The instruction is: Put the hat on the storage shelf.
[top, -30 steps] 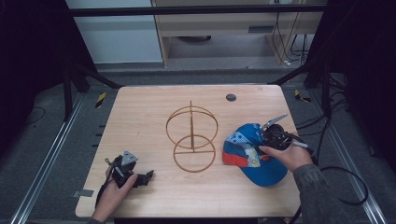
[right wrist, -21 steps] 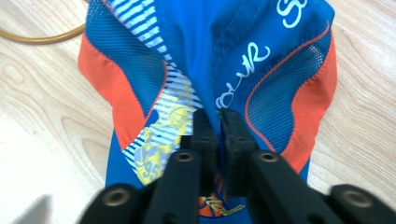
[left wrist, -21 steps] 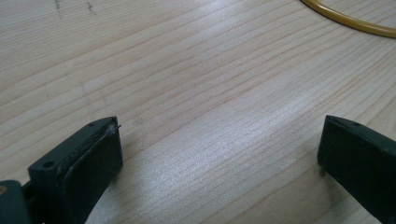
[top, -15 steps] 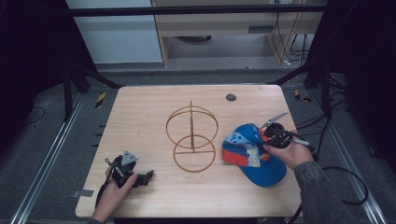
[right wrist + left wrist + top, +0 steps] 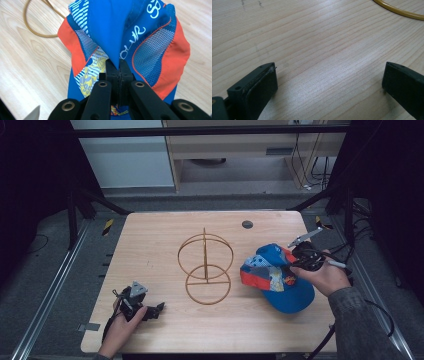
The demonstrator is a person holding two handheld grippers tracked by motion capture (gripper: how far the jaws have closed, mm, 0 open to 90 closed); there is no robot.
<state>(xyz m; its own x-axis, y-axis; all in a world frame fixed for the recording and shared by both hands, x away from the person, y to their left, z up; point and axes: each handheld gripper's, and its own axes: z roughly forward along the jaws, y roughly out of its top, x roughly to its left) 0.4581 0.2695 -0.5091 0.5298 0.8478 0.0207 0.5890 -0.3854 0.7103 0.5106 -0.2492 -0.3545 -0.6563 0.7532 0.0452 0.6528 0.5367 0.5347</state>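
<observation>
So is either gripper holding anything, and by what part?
The right gripper pinches a fold of the blue cap's crown fabric. The left gripper is open, holding nothing.

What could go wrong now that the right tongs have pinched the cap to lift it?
1. The right tongs grip only a thin fold of the cap's crown fabric, so it might slip free as it rises.
2. The dangling cap sits close to the wire stand; swinging it over could snag or topple the light frame.
3. The left tongs sit open on the table, away from the stand, so nothing steadies it.
</observation>
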